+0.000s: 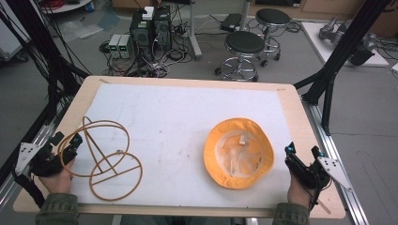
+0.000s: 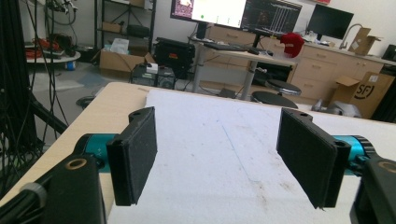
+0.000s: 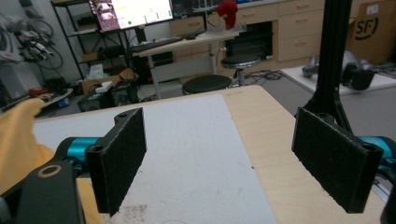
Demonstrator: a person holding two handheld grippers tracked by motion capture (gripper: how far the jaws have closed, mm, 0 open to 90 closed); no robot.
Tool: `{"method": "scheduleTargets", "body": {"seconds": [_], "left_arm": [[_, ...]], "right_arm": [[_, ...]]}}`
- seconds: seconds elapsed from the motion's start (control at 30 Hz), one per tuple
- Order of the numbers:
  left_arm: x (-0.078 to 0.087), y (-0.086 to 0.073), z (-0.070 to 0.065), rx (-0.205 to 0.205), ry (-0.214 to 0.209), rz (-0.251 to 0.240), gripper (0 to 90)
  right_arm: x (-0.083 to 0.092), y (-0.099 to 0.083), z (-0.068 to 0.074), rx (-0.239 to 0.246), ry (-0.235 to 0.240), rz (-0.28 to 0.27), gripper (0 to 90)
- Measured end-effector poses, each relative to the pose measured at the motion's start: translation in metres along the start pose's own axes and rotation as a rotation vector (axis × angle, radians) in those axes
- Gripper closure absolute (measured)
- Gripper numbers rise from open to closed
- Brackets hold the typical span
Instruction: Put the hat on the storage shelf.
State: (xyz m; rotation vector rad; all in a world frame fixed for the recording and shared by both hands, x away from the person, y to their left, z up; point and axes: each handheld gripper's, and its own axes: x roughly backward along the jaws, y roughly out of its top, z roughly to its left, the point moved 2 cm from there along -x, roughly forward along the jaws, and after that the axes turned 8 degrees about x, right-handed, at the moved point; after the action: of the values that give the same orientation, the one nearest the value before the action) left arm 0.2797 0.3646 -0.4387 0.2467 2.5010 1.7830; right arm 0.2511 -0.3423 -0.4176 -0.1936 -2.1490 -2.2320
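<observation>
The table (image 1: 291, 101) is light wood, with a white mat (image 1: 178, 126) over most of its top. On the mat's right half lies a yellow hat (image 1: 239, 152), upside down, its pale lining and a small white tag facing up; nothing on the tag can be read. On the left half stands a wire stand (image 1: 105, 157) of tan hoops and rods, its lower ring flat on the mat.

The only readable writing is off the table: "SF" printed on a cardboard box (image 2: 366, 93) at the far right of the left gripper view, and again on a box (image 3: 366, 28) in the right gripper view.

The left gripper (image 1: 65, 145) sits at the table's left edge, just beside the wire stand's outer hoop. Its own view shows both black pads (image 2: 135, 154) wide apart with bare mat between them, touching nothing. The right gripper (image 1: 302, 152) sits at the right edge, close to the hat's brim. Its pads (image 3: 119, 156) are likewise spread wide and hold nothing; between them lie mat and bare wood.

The right gripper view catches the hat's yellow brim (image 3: 18, 140) at its left edge, while the left gripper view looks past the stand.
</observation>
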Motion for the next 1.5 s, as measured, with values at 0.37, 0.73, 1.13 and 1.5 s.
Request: {"method": "scheduleTargets", "body": {"seconds": [0.37, 0.73, 1.13, 1.5], "left_arm": [[0.000, 0.000, 0.000, 0.002, -0.002, -0.003, 29.2], [-0.001, 0.001, 0.000, 0.002, -0.013, -0.002, 29.2], [-0.001, 0.001, 0.001, 0.004, -0.009, -0.005, 29.2], [0.000, 0.001, 0.004, 0.003, 0.007, -0.008, 29.5]], "right_arm": [[0.010, 0.016, 0.021, 0.027, 0.108, -0.042, 16.6], [0.009, 0.017, 0.037, 0.020, 0.186, -0.005, 17.1], [0.003, 0.014, 0.051, 0.036, 0.293, 0.073, 22.2], [-0.002, 0.009, 0.062, 0.076, 0.433, 0.173, 52.7]]}}
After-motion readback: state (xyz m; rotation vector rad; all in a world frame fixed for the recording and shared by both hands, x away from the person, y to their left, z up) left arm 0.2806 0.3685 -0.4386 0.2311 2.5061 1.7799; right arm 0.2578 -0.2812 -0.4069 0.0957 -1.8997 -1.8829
